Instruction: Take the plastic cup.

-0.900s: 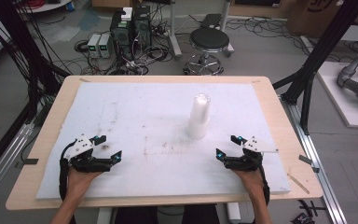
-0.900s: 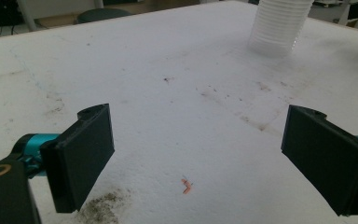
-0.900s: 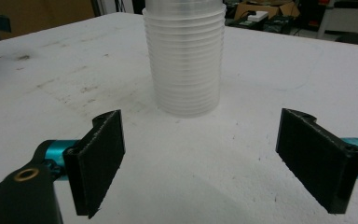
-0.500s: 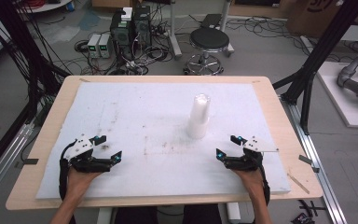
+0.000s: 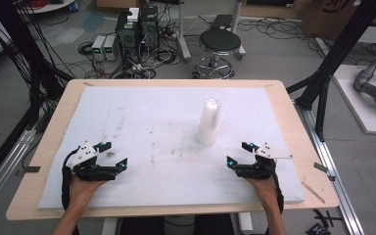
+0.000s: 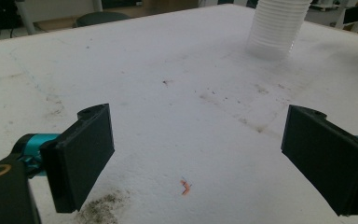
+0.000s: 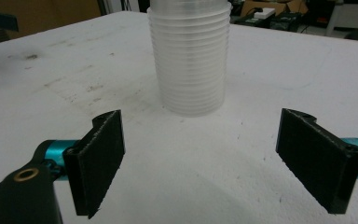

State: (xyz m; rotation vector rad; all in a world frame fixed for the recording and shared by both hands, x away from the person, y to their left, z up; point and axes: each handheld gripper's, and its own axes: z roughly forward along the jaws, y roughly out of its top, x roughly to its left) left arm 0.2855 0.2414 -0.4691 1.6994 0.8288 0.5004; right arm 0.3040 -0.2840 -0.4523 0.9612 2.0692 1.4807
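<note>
- High view: left gripper (image 5: 111, 155) and right gripper (image 5: 239, 154) are resting released on the surface (image 5: 142, 117); cup stack (image 5: 209, 122) is standing upright, nearer the right one.
- Left gripper view: jaws are gaping empty, cup stack (image 6: 276, 25) well apart.
- Right gripper view: jaws are facing the cup stack (image 7: 191, 56); squeezing hard risks crushing or tipping it.

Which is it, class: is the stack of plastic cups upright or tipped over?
Upright. The stack of cups stands on the white board, open rims on top, both grippers apart from it.

Stack of cups (image 7: 189, 56): translucent plastic, ribbed rims, slight gloss. White sheet (image 5: 142, 112) on table (image 5: 293, 127): matt, grainy foam-like, w/ scuffs & dirt specks. Table edge: pale wood, smooth. Right tool (image 7: 200, 161) pads: matt black, rough-textured; teal metal-look fittings.
</note>
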